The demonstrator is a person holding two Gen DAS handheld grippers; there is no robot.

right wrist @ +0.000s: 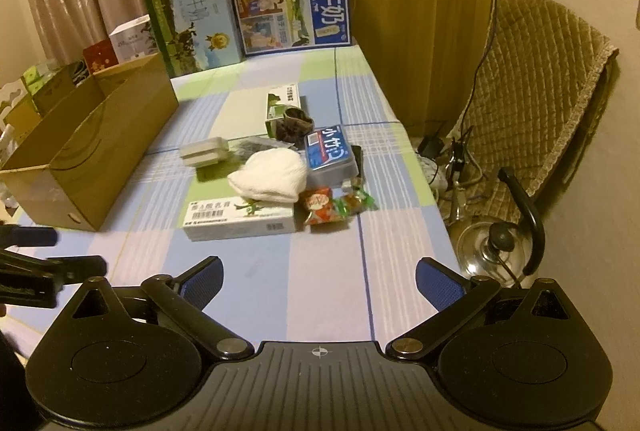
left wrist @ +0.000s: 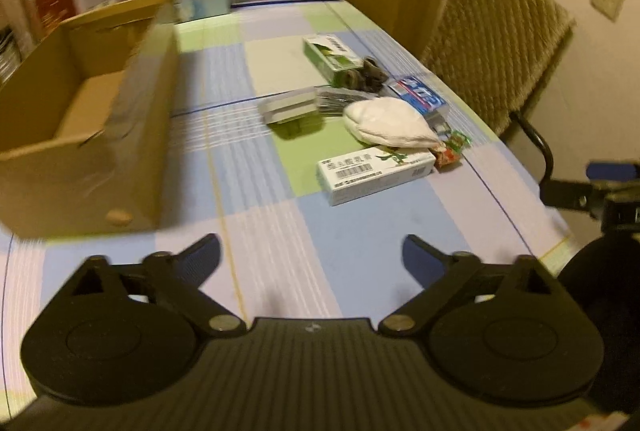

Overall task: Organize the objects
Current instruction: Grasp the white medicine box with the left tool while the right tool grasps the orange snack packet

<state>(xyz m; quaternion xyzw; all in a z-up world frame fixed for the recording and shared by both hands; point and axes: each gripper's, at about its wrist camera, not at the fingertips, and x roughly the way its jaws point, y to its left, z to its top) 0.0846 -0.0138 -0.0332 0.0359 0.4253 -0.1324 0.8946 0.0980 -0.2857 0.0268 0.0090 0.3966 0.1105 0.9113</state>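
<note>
A pile of small items lies mid-table: a long white carton nearest me, a white cloth bundle, red and green snack packets, a blue packet, a green box, a grey case. An empty cardboard box stands open at the left. My left gripper is open above the near tablecloth, holding nothing. My right gripper is likewise open and holds nothing.
Milk cartons and picture boxes lean against the curtain at the table's far end. A padded chair stands right of the table, with a metal kettle and cables on the floor. The checked tablecloth is bare near me.
</note>
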